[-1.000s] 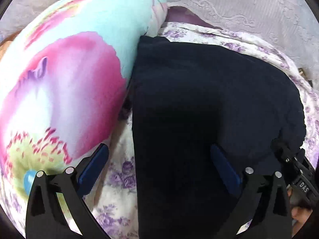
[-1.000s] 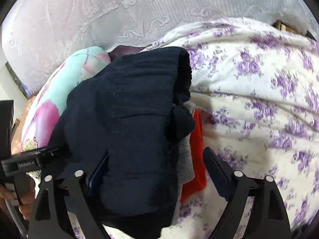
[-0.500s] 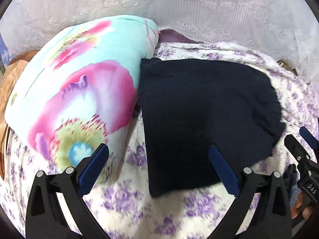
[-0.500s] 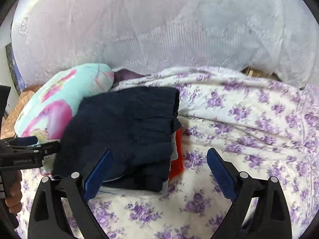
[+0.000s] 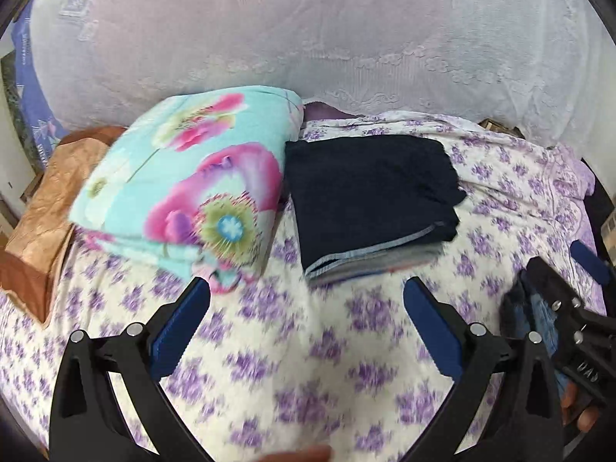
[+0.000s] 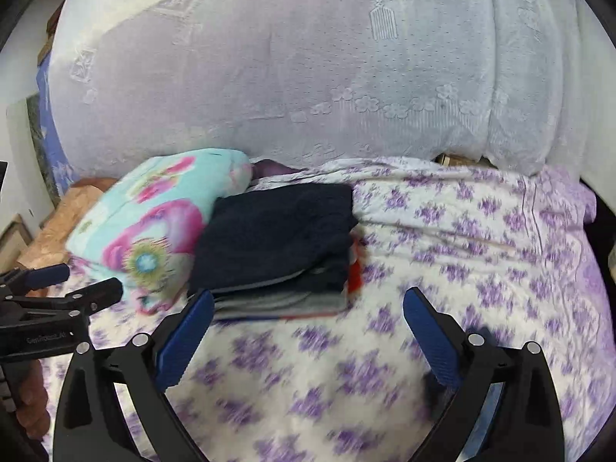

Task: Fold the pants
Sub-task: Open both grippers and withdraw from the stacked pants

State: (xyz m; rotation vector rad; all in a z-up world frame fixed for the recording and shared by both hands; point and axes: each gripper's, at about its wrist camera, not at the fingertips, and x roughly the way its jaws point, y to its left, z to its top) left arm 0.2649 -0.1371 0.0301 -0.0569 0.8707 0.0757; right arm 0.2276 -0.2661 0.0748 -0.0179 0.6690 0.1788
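Note:
The folded dark navy pants (image 5: 369, 188) lie on top of a small stack of folded clothes on the bed, next to the floral pillow. They also show in the right wrist view (image 6: 277, 238), with grey and red garments under them. My left gripper (image 5: 306, 308) is open and empty, held back from the stack above the sheet. My right gripper (image 6: 308, 319) is open and empty, also back from the stack. The right gripper shows at the right edge of the left wrist view (image 5: 554, 288); the left gripper shows at the left of the right wrist view (image 6: 61, 288).
A turquoise and pink floral pillow (image 5: 192, 188) lies left of the stack. A brown cushion (image 5: 50, 208) sits at the far left. The bed has a white sheet with purple flowers (image 5: 346, 365). A white lace curtain (image 5: 308, 38) hangs behind the bed.
Both grippers have pulled back and up from the navy pants, which stay folded on the stack. The stack and pillow now look smaller and farther away.

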